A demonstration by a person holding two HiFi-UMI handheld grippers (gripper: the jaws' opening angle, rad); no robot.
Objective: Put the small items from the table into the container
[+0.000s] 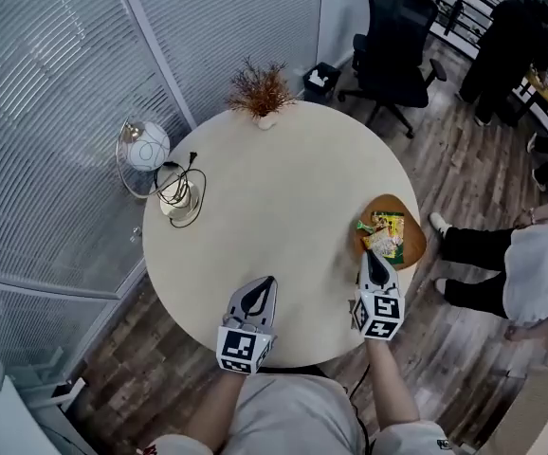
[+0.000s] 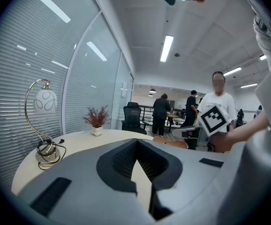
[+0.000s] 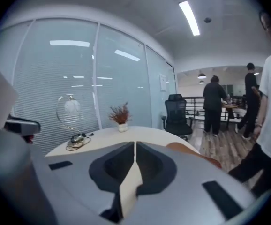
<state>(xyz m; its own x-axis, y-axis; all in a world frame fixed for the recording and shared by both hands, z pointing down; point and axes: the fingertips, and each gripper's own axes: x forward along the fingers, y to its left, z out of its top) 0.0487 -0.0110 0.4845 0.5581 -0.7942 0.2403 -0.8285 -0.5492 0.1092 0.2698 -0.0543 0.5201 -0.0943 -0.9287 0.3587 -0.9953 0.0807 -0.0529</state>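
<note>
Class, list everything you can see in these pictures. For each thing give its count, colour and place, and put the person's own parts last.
table: one, cream, round, centre
lamp: one, white globe shade, table's left edge
potted plant: one, reddish-brown, table's far edge
tray: one, brown, table's right edge
snack packets: several, green and yellow, in the tray
office chair: one, black, on the floor beyond the table
bystander: one, white shirt, right of the table
left gripper: one, grey, shut, empty, over the table's near edge
right gripper: one, grey, shut, empty, at the tray's near edge
</note>
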